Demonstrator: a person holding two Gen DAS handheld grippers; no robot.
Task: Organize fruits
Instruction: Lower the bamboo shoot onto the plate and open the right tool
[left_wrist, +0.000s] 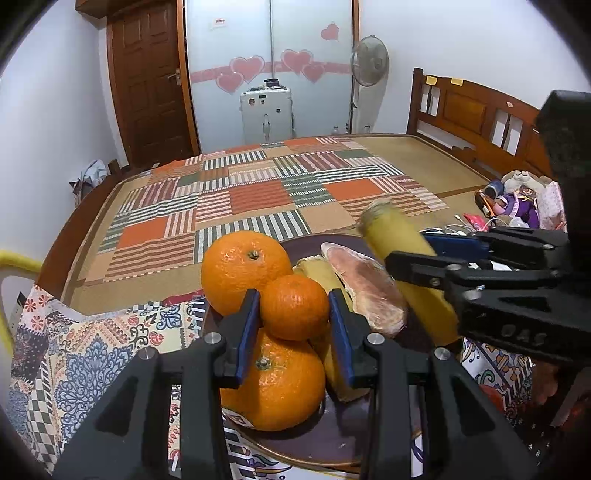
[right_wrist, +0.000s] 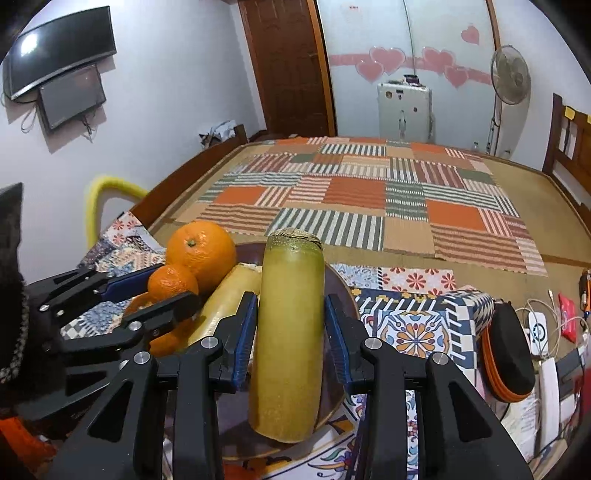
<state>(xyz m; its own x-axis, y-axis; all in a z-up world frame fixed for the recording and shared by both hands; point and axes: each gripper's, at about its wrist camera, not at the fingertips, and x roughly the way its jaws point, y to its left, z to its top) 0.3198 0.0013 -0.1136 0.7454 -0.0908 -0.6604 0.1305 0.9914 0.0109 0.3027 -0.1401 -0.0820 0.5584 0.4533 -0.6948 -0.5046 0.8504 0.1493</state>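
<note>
A dark brown plate (left_wrist: 332, 446) holds two large oranges (left_wrist: 243, 269), a small mandarin (left_wrist: 294, 306), a second yellow stalk piece (left_wrist: 325, 273) and a pinkish fruit slice (left_wrist: 369, 288). My left gripper (left_wrist: 293, 325) is shut on the small mandarin, which rests on the lower large orange (left_wrist: 277, 384). My right gripper (right_wrist: 290, 339) is shut on a thick yellow-green stalk piece (right_wrist: 288, 332), which stands tilted over the plate (right_wrist: 332, 387). The right gripper also shows in the left wrist view (left_wrist: 424, 258), and the left gripper in the right wrist view (right_wrist: 162, 291).
The plate sits on a patterned cloth (left_wrist: 92, 354) at the near edge of a bed with a striped patchwork mat (left_wrist: 258, 195). A black-and-orange case (right_wrist: 509, 354), cables and small items lie to the right. A wooden headboard (left_wrist: 476, 110) stands far right.
</note>
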